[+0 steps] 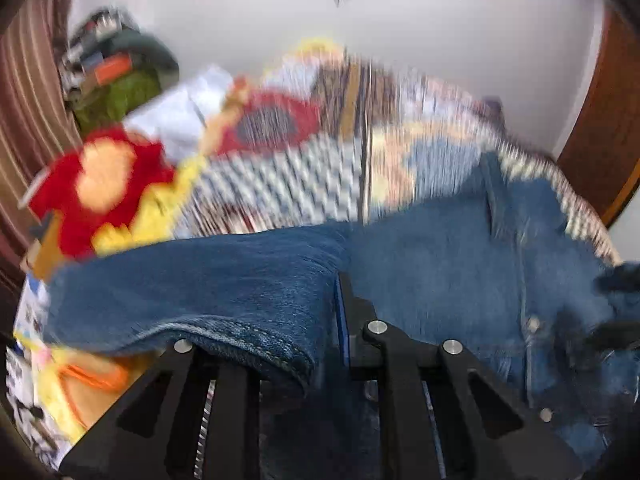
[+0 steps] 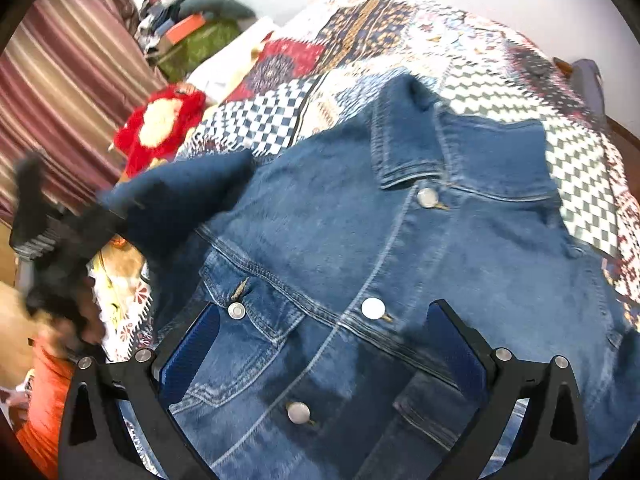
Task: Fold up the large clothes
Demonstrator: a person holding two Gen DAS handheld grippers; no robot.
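Note:
A blue denim jacket (image 2: 400, 260) lies front up on a patchwork quilt (image 2: 400, 40), collar at the far side, buttons shut. My right gripper (image 2: 324, 336) is open, its blue-padded fingers (image 2: 192, 344) spread over the jacket's chest and touching nothing. My left gripper (image 1: 324, 320) is shut on a denim sleeve (image 1: 208, 292) and holds it lifted across the jacket (image 1: 460, 264); the left wrist view is motion-blurred. The left gripper also shows in the right wrist view (image 2: 80, 232) at the left with the sleeve (image 2: 180, 196) draped from it.
A red and yellow plush toy (image 2: 164, 128) lies at the quilt's left side. A pile of clothes and a green bag (image 2: 192, 28) sit at the far left corner. A striped curtain (image 2: 60, 80) hangs on the left. A white wall (image 1: 440, 20) stands behind the bed.

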